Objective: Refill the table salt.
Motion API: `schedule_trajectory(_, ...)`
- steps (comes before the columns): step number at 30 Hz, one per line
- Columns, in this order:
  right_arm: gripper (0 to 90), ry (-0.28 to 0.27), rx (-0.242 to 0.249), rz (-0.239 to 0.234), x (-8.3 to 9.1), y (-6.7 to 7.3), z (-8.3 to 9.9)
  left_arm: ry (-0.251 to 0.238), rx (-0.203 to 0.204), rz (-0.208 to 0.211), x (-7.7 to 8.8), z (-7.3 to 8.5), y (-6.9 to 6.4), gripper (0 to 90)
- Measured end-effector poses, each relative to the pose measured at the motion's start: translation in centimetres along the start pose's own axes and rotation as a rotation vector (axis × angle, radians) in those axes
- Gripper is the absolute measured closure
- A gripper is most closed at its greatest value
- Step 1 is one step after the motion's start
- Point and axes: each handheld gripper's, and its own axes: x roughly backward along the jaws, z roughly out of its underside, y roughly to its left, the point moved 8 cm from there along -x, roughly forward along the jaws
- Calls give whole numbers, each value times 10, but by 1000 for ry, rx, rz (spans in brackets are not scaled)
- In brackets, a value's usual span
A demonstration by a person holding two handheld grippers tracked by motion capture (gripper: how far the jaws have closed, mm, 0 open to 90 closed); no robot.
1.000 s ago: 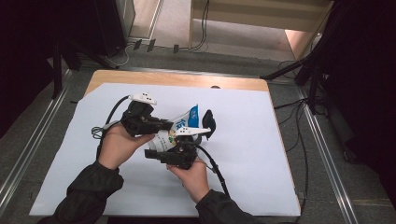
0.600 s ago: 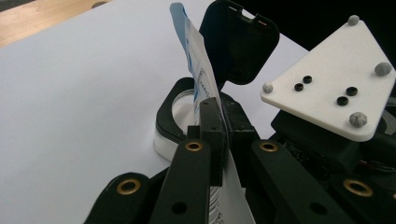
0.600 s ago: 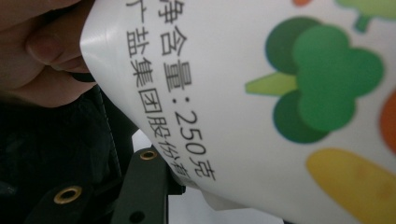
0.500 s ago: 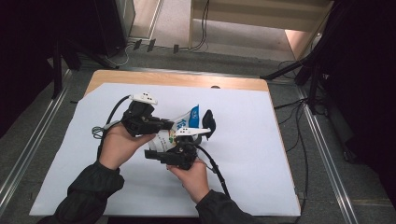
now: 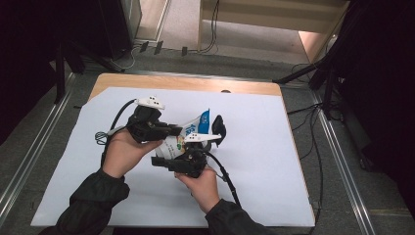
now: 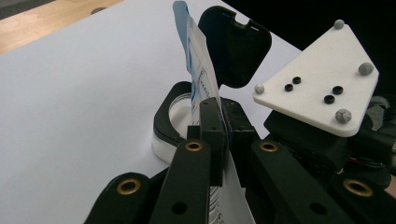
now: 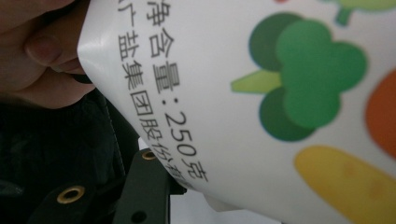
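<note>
Two hand-held claws working a printed white plastic pouch [image 5: 182,138] with a blue top corner, held just above the white sheet covering the desk [image 5: 274,161], a little left of its middle and nearer the far edge than the near one. The step in hand was judged to be pouring or emptying the pouch into a small round container [image 6: 180,109] with a black rim and a hinged black lid [image 6: 236,44] standing open, which sat on the sheet directly under the pouch's raised end. The left claw [image 5: 171,131] was fully closed, its two black jaws pinching the flat edge of the pouch, as the left gripper view showed from behind. The right claw [image 5: 164,161] was partly closed against the pouch's lower body; the jaws had just been closing a little, with the pouch between them, yet whether both pads pressed on it could not be told, since the right gripper view was taken up by the printed vegetable pattern [image 7: 303,79]. The next move probably called for a firmer right-hand hold, then tilting the pouch's open corner over the container's mouth without knocking the lid
</note>
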Motion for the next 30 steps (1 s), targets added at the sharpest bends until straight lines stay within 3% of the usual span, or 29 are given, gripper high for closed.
schedule_trajectory(30,675,6,2,2,0,-1,0,1,6,4,-6,1,1,896)
